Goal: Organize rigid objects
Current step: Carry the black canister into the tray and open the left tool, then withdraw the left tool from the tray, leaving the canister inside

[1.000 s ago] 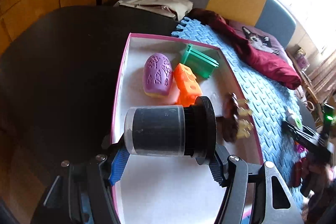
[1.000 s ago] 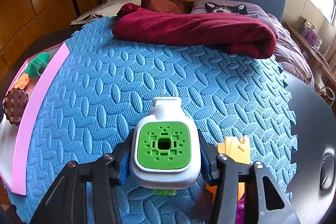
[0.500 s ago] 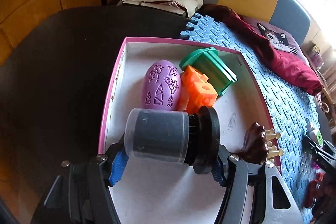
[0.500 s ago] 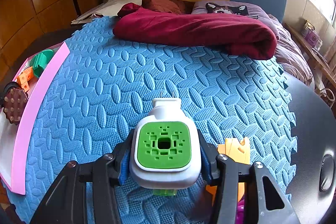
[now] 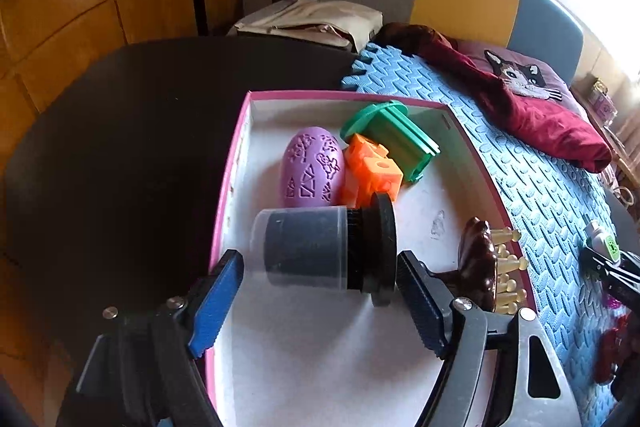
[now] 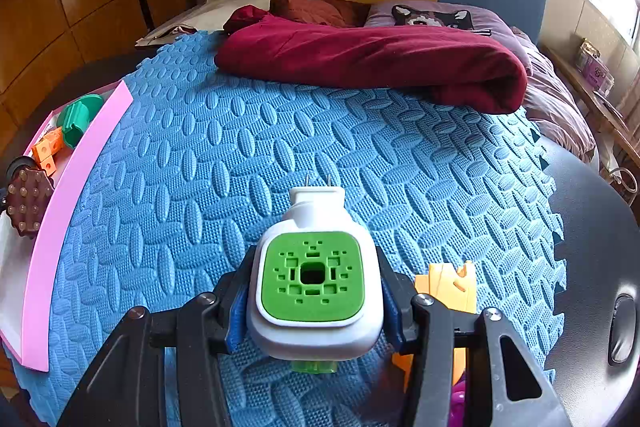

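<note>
A: Two grippers. In the left wrist view, the left gripper [image 5: 316,301] is opening; the dark jar [image 5: 320,247] lies on its side between its blue pads, which stand clear of it, on the white floor of the pink-rimmed box [image 5: 236,163], near the purple egg [image 5: 312,167].

B: And the right wrist view?

A: The right gripper [image 6: 316,311] is clamped on the white-and-green plug-in device [image 6: 314,287], above the near part of the blue foam mat [image 6: 320,147]; the box sits at far left.
</note>
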A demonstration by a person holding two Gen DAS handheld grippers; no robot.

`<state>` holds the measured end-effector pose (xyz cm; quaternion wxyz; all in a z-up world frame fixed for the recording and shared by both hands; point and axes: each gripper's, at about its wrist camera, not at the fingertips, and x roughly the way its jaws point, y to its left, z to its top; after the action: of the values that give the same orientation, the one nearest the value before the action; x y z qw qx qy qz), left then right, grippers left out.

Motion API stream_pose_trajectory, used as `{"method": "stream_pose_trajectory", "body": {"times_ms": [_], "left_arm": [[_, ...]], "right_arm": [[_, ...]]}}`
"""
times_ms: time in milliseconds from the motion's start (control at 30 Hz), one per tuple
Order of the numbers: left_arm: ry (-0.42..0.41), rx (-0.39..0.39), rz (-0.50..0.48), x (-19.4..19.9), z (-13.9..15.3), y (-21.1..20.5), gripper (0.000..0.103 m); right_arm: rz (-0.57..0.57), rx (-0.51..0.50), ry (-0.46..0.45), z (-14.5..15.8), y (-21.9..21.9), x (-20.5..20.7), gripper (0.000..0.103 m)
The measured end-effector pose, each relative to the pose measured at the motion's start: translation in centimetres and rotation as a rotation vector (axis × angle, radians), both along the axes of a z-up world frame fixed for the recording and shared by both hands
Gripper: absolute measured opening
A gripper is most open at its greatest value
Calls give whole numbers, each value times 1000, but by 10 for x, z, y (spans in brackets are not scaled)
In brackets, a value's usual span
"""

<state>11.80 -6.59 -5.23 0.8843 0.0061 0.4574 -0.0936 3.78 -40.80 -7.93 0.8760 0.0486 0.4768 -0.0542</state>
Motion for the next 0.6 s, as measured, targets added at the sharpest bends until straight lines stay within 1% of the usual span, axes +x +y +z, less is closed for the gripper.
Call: {"method": "stream_pose_trajectory", "body": {"times_ms": [167, 300, 500, 600], "left_arm": [[-49, 19, 6, -11, 8, 4, 79], [-101, 36, 17, -23, 16, 8, 82], [-127, 42, 14, -34, 22, 11, 83], [-134, 42, 12, -40, 24, 12, 86]], "right_arm": [[0, 0, 0, 0, 0, 0, 52], [0, 1, 0, 0, 0, 0, 52], [0, 0, 0, 0, 0, 0, 52], [1, 1, 0, 0, 0, 0, 52]]}}
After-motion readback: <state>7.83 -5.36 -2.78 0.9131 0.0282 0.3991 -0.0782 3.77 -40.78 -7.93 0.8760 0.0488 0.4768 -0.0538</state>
